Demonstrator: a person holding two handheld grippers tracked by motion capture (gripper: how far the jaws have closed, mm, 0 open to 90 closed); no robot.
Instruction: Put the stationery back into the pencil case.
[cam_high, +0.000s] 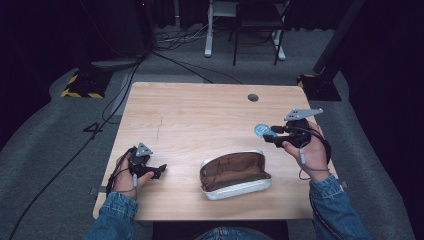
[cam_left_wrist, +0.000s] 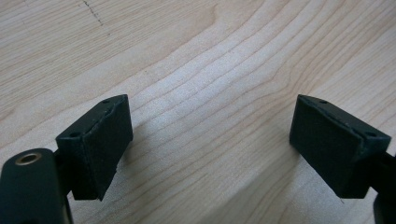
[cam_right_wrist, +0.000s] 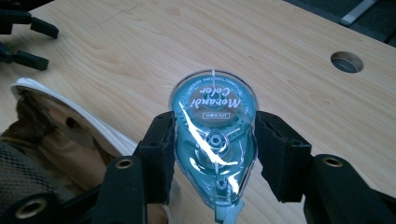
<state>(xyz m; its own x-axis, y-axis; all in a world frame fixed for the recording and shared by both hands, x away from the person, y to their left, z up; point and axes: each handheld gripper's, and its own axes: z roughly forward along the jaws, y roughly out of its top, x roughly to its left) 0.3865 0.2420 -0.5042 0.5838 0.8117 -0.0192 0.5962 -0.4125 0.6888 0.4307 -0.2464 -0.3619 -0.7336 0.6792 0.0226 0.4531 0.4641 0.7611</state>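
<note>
Wood table, open pouch near front edge: correction-tape dispenser, teal clear plastic, prob. light, rigid, slick, clamped by flat sides in R gripper above table beside pouch; L gripper jaws apart, empty.

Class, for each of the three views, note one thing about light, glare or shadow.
High view: the table is lit while the room around it is dark. Right gripper view: white glare streaks cross the clear blue tape dispenser held in the right gripper. Left gripper view: the left gripper casts soft shadows on the wood beside its jaws.
</note>
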